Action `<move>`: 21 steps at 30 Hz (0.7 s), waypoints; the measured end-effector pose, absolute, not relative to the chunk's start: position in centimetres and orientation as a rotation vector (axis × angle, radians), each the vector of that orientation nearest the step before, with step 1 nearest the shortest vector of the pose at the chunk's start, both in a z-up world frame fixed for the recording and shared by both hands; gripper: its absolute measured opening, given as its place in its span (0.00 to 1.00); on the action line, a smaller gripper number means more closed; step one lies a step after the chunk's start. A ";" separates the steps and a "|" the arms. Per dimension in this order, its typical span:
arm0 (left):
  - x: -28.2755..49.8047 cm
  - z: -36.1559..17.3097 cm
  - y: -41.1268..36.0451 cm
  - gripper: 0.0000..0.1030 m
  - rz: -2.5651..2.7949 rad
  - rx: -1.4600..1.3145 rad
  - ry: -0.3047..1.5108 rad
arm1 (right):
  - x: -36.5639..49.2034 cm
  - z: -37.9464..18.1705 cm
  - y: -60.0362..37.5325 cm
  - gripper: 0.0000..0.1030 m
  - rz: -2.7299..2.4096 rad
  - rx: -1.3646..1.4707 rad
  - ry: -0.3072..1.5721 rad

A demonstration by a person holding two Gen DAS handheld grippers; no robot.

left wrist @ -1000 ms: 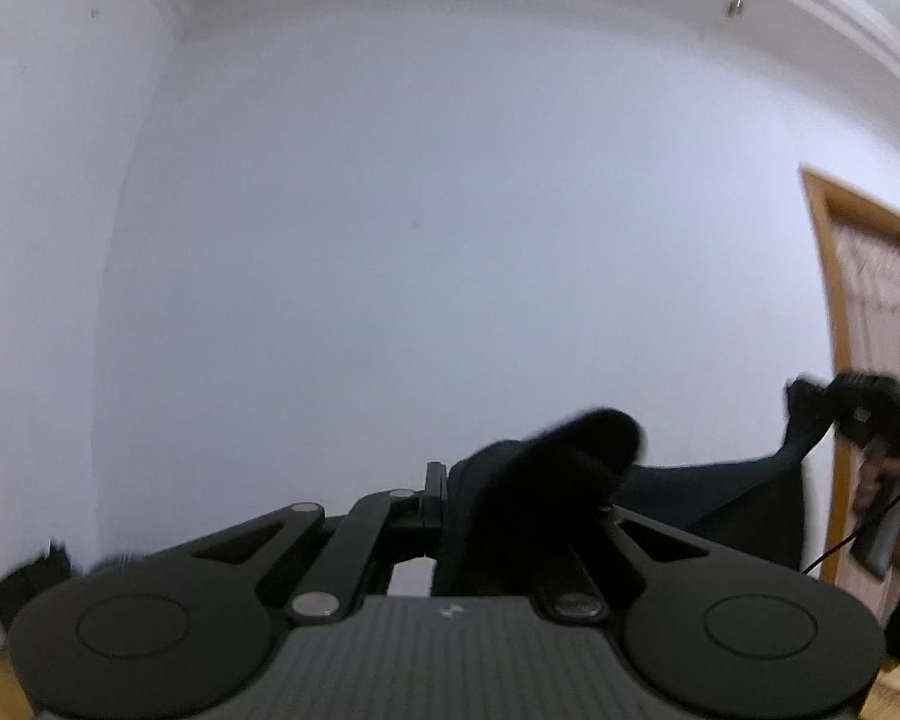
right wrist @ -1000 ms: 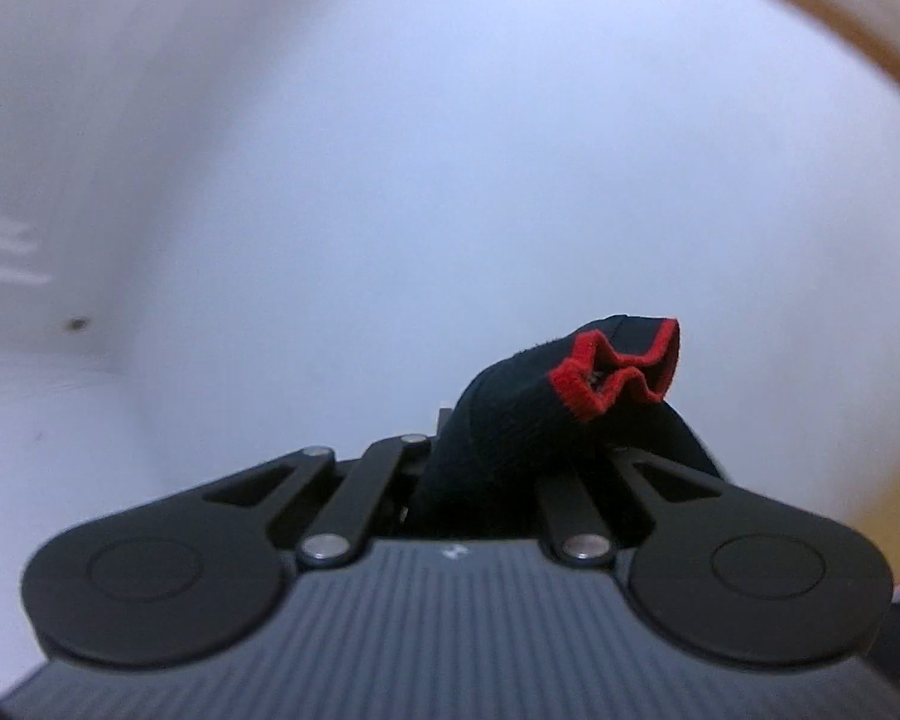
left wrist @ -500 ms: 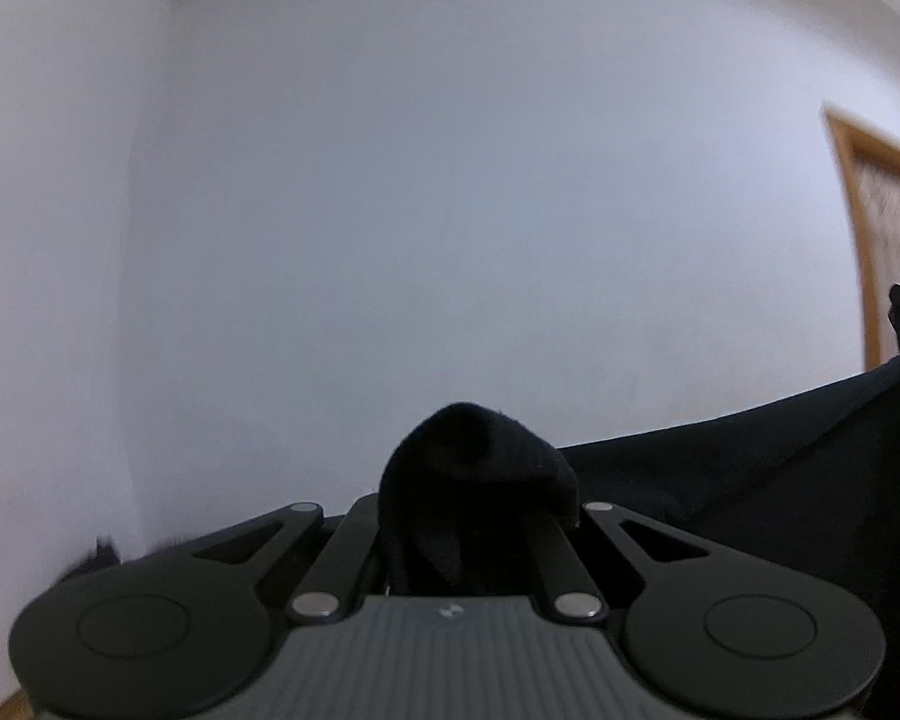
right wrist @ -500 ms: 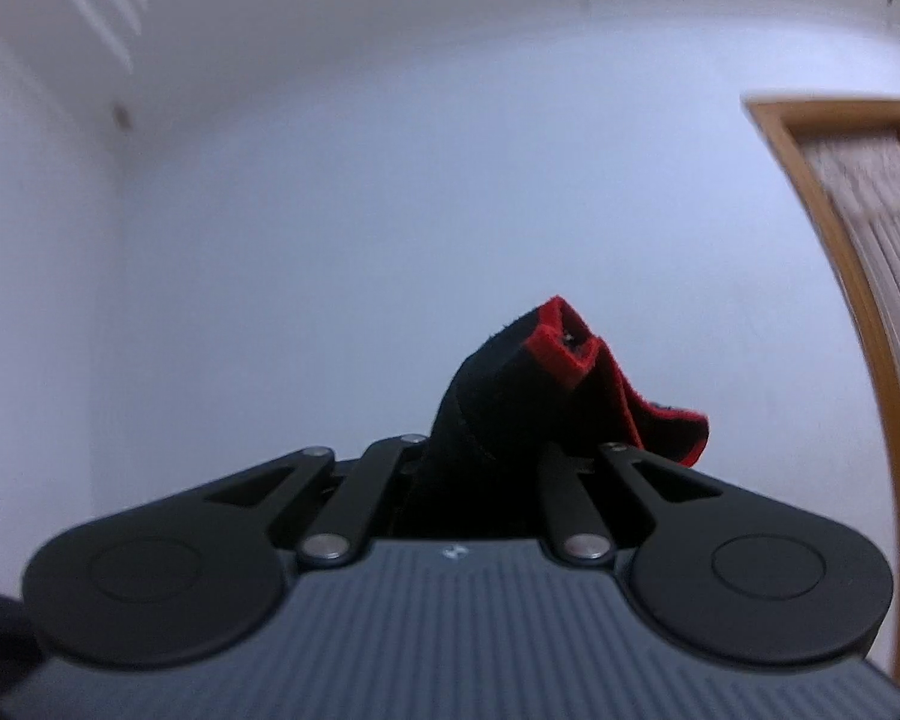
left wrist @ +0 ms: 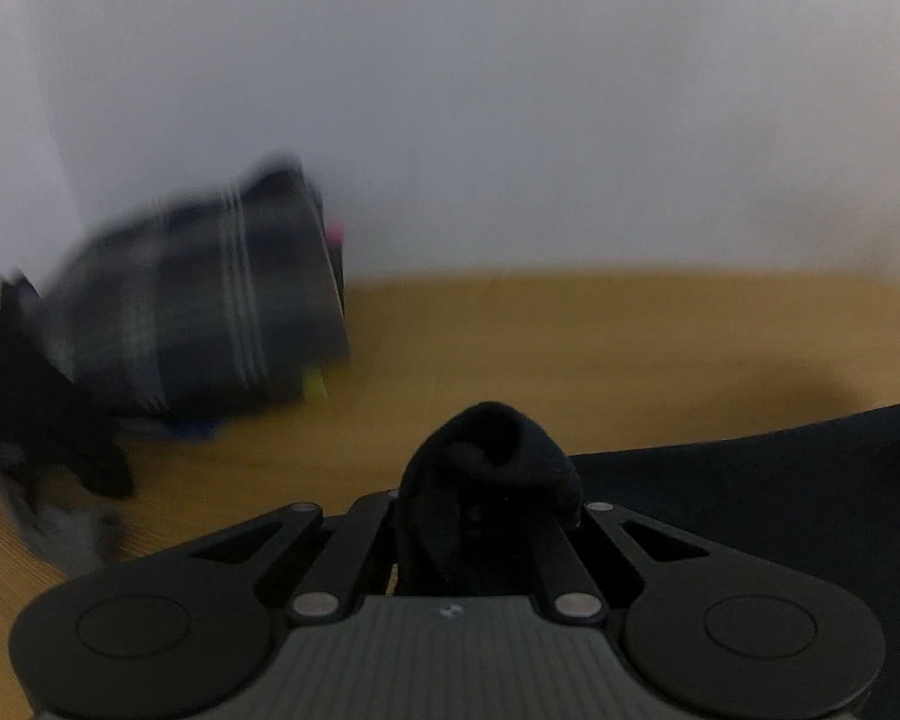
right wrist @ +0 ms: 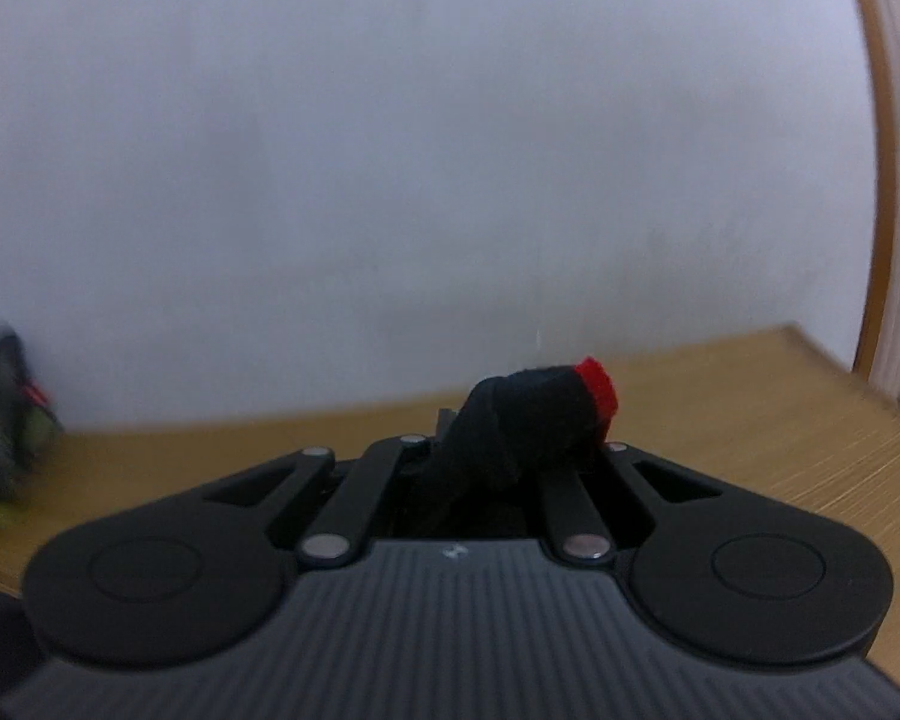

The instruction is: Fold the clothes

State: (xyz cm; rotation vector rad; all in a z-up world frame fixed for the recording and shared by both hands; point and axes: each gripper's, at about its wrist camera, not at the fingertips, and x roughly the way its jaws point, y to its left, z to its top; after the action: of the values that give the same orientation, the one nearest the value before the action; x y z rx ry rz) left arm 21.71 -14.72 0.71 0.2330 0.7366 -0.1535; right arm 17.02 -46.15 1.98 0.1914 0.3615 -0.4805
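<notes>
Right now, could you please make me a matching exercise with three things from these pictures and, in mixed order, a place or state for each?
Things:
1. left gripper
2. right gripper
3. pile of clothes

Places or states:
A. lies on the wooden surface by the white wall
B. shut on plain black cloth
C. shut on black cloth with a red edge

Pairs: 1-B, 2-C, 3-A

**Soft, even light; motion blur on your left**

You get dim, diffuse indoor light with no glare; the white wall point(left wrist: 510, 120) reads grey-blue. On the left wrist view, the pile of clothes point(left wrist: 198, 312) left of the claw is streaked by motion blur, while the claw body stays sharp. A faint shadow lies on the wooden table point(left wrist: 798, 390) ahead to the right. Fisheye bends the door frame point(right wrist: 876, 150) and darkens the corners.
</notes>
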 end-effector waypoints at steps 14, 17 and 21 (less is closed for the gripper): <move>32.9 -7.0 -10.3 0.37 0.086 0.246 0.863 | 27.4 -8.9 -51.7 0.39 -0.550 0.179 0.626; 33.4 -4.9 -8.4 0.37 0.089 0.217 0.834 | 23.6 -6.9 -51.9 0.39 -0.559 0.227 0.578; 30.8 -3.0 -7.8 0.37 -0.059 0.200 0.841 | 18.3 -3.0 -51.4 0.39 -0.497 0.263 0.560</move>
State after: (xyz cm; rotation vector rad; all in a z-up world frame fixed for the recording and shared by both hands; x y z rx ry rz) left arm 30.84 -7.79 -3.04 0.1996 0.8411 -0.0586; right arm 18.31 -51.43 -3.02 0.2628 0.5600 -0.4971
